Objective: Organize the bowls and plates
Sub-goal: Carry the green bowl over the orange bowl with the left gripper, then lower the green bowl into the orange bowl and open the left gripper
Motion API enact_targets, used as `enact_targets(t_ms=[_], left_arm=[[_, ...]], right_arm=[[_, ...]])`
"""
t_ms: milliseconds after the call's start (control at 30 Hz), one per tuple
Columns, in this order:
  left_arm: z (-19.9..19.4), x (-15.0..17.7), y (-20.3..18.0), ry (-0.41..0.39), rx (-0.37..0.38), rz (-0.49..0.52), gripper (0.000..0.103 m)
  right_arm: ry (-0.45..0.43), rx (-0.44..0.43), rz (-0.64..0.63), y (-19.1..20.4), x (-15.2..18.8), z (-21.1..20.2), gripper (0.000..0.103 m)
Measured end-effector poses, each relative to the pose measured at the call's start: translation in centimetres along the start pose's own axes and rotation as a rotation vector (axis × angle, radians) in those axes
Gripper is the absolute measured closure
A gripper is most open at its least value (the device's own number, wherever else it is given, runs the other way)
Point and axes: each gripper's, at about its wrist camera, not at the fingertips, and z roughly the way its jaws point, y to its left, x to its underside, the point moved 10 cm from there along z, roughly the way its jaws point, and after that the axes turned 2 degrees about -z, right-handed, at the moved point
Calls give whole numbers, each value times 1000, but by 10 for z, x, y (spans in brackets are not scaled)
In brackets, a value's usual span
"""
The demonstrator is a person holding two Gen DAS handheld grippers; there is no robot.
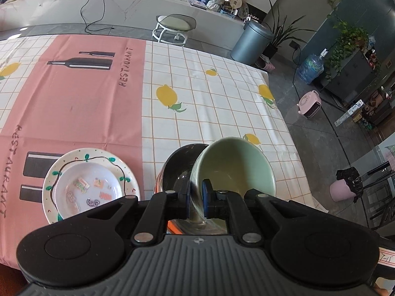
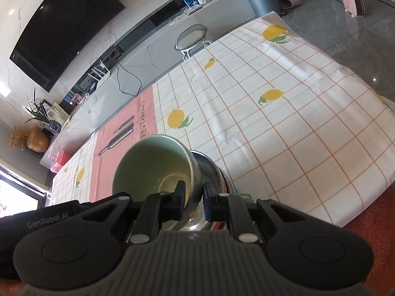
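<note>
In the left wrist view my left gripper (image 1: 195, 193) is shut on the left wall of a tilted pale green bowl (image 1: 237, 170). One pad is inside the bowl, and a steel bowl (image 1: 177, 170) presses against it on the left. In the right wrist view my right gripper (image 2: 193, 198) is shut on the right wall of a green bowl (image 2: 153, 165), with a steel bowl (image 2: 209, 167) against it on the right. I cannot tell whether both views show the same bowls. A white dish (image 1: 86, 187) sits stacked in a leaf-patterned plate (image 1: 121, 167) on the table, to the left.
A lemon-checked and pink tablecloth (image 1: 209, 103) covers the table, whose right edge drops to a grey floor. Beyond the far edge stand a stool (image 1: 175, 23) and a grey bin (image 1: 250, 42). The other gripper's black body (image 2: 49, 219) lies close on the left in the right wrist view.
</note>
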Motion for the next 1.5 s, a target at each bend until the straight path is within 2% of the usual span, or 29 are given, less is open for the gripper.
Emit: enact_targets(t_ms=[333,633,800,967,1100,1233,1400,1500], left_arm=[[4,11,13,5,-45,9,92],[11,15,11,17,-52,37,89],[12,15,10,17,-60,56,88],[14,17,4,5,-99,143,88],[8,13,-1,-49,-149,225,88],[5,9,1,-48,-88,171,88],[-4,2,8,-91,-72,119,74],[-7,-3,13,-108,-61,80,72]], right_arm=[[60,14,-17,2,13,21,91],[66,52,-53,0,7,30,92],[71,98,-164,7,6,33,92],[60,152,-282,11,3,38,92],[56,176,-343,12,3,40,93],[57,174,-356,12,3,40,91],[42,161,-363,14,1,35,88],[30,147,-381,18,-1,31,81]])
